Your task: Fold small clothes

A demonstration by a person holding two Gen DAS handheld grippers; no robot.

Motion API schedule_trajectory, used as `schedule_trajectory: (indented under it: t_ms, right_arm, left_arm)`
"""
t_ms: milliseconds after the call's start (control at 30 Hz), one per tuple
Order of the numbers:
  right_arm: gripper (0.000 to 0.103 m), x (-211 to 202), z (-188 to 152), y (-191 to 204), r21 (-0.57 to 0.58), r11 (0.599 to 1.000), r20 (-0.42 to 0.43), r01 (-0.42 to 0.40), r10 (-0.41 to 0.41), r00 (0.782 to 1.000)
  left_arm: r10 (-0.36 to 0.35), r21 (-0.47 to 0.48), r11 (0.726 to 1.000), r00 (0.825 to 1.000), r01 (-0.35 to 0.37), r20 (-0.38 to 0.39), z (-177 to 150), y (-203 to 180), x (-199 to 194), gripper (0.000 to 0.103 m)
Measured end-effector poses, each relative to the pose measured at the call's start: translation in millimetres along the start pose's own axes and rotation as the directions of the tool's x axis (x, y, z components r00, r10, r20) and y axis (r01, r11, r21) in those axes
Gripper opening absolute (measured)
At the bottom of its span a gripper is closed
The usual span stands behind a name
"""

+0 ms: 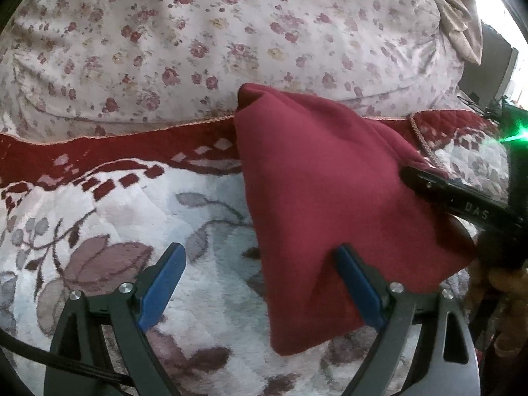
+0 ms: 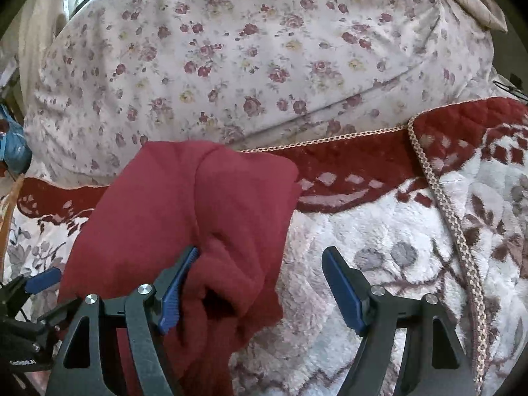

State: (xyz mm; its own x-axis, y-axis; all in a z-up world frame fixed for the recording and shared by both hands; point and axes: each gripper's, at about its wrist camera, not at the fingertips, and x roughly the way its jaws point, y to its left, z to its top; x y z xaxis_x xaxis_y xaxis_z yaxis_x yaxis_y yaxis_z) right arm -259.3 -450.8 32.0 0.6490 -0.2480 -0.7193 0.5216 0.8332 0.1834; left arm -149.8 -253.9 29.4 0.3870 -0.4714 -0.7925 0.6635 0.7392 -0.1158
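Observation:
A small dark red garment (image 1: 330,204) lies folded on a fluffy white blanket with a flower pattern (image 1: 115,224). My left gripper (image 1: 260,254) is open; the garment's near corner lies between its blue pads, over the right pad (image 1: 356,283). In the right wrist view the same garment (image 2: 184,211) lies left of centre. My right gripper (image 2: 262,257) is open, its left pad (image 2: 178,283) touching the garment's bunched near edge. The right gripper's black body (image 1: 462,198) shows at the right of the left wrist view.
A large pillow or duvet with small red roses (image 1: 214,39) rises behind the blanket. The blanket has a dark red border (image 2: 363,158) with braided trim (image 2: 455,231). Beige cloth (image 1: 458,10) lies at the far right. The left gripper's pad (image 2: 43,279) shows at the left edge.

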Motion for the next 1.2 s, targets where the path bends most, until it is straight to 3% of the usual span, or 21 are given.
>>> schedule_trajectory:
  t_ms: [200, 367, 633, 833, 933, 1033, 1200]
  right_arm:
    - [0.089, 5, -1, -15, 0.112, 0.992, -0.036, -0.064, 0.069, 0.997]
    - [0.093, 5, 2, -16, 0.141, 0.986, -0.043, -0.092, 0.099, 0.994]
    - [0.101, 25, 3, -29, 0.256, 0.952, -0.114, -0.168, 0.202, 0.973]
    - [0.102, 36, 10, -19, 0.213, 0.950, -0.134, -0.229, 0.261, 0.956]
    - [0.103, 42, 9, -17, 0.196, 0.947, -0.115, -0.253, 0.279, 0.954]
    - [0.103, 44, 9, -14, 0.185, 0.946, -0.107, -0.265, 0.287, 0.952]
    - [0.103, 48, 10, -13, 0.189, 0.939, -0.088, -0.287, 0.308, 0.947]
  left_arm:
    - [-0.042, -0.023, 0.999, 0.999, 0.042, -0.016, 0, 3, 3, 0.092]
    - [-0.125, -0.075, 0.990, 0.991, 0.122, -0.043, 3, 8, 6, 0.092]
    - [-0.207, -0.120, 0.972, 0.977, 0.201, -0.045, 14, 12, 13, 0.095]
    - [-0.286, -0.174, 0.947, 0.955, 0.269, -0.082, 34, 15, 31, 0.097]
    - [-0.285, -0.167, 0.950, 0.951, 0.263, -0.122, 40, 15, 45, 0.098]
    - [-0.331, -0.202, 0.932, 0.934, 0.301, -0.136, 41, 19, 57, 0.102]
    - [-0.344, -0.179, 0.931, 0.930, 0.320, -0.127, 42, 17, 58, 0.102]
